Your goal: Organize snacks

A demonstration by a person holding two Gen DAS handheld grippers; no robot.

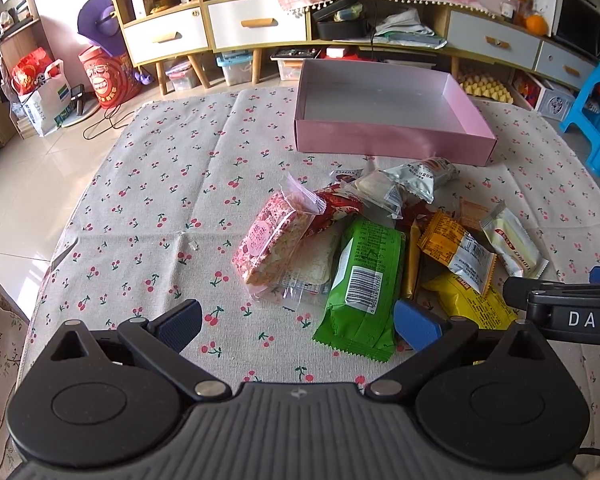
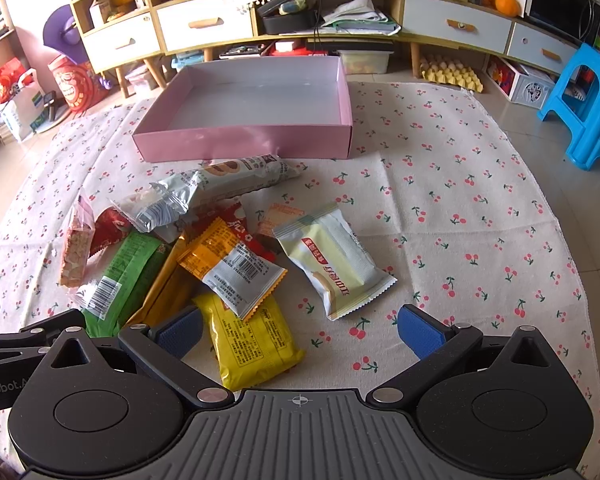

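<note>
Lying in a loose heap on the cherry-print cloth (image 1: 172, 184), the snack packets wait just in front of both grippers, and the pink box (image 2: 244, 142) behind the heap holds nothing yet. So I judge the task is at its beginning.

Both tools have their jaws wide apart and hold nothing. The left gripper (image 1: 298, 320) hovers near the green packet (image 1: 360, 284); this packet lies between its fingers, closer to the right finger, and its long axis runs almost straight away from the camera, toward the box. The right gripper (image 2: 300, 330) hovers near the yellow packet (image 2: 248, 340), which sits by its left finger, also lengthwise, a little tilted.

The white and cream packet (image 2: 336, 260) lies apart at the right edge of the heap, clearly nearer to the right gripper, with its long axis going diagonally.

Because the green and yellow packets point along the fingers, I think the jaws can close across their narrow width without turning the wrist. The orange packet (image 2: 232, 268) overlaps the far end of the yellow one, so lifting the yellow one may drag it
</note>
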